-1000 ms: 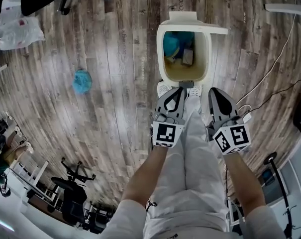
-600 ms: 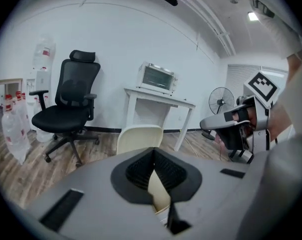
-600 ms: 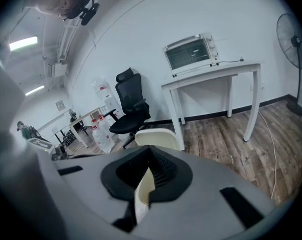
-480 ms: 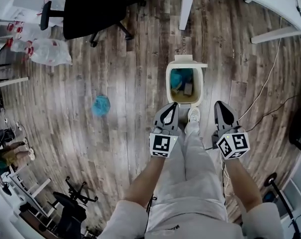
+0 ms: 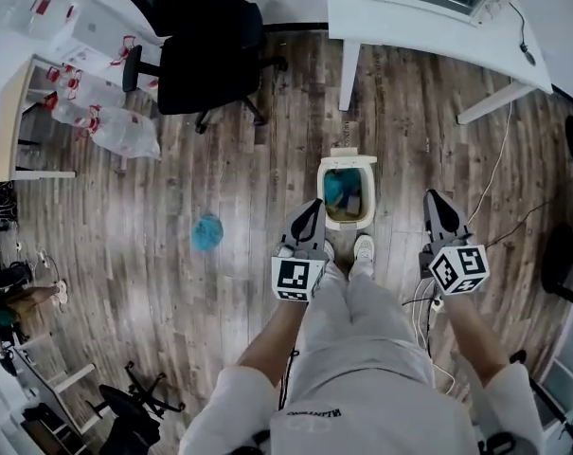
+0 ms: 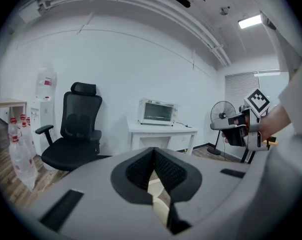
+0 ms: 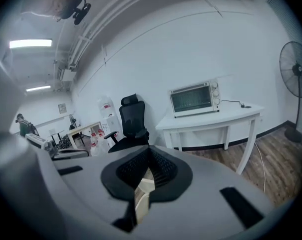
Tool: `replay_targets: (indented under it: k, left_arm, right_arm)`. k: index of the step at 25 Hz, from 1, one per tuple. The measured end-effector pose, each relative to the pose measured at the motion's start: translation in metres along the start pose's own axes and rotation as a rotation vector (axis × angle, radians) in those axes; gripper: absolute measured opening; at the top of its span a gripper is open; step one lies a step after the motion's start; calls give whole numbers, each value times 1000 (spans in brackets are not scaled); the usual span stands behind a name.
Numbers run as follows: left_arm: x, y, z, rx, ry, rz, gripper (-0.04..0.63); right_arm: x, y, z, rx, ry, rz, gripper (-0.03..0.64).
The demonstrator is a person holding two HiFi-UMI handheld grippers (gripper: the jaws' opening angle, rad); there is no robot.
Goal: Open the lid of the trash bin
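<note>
- Head view: bin sits on floor just ahead of shoes; lid looks already up at back.
- L gripper & R gripper: jaws together, empty, either side of bin, not touching.
- Judgement: no grab needed; stay steady, don't knock lid shut.

text: none is reading clearly | shirt: small print is showing, too blurred to read | left gripper, right gripper: cubes are showing square markers only
</note>
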State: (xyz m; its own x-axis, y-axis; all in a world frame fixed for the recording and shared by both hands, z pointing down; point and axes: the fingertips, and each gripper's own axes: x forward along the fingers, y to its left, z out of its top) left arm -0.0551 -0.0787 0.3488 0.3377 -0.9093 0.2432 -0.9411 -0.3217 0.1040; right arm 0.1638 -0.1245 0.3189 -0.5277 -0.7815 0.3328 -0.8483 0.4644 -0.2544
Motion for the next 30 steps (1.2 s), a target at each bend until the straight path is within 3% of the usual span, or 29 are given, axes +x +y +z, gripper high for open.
replay_targets:
  k: [14,23,30]
  left_arm:
    - [-39,6,150,71,-165,27,2]
    - [-60,5,228,110,-291,36,2]
    - [-69,15,253,156,-334,81,2]
  right_arm:
    - [-76,-9,140,-31,-224,-51,17]
    - [-106,-18,188,-41,-287,-87,17]
    - [-114,-25,216,-61,-351,-103,15]
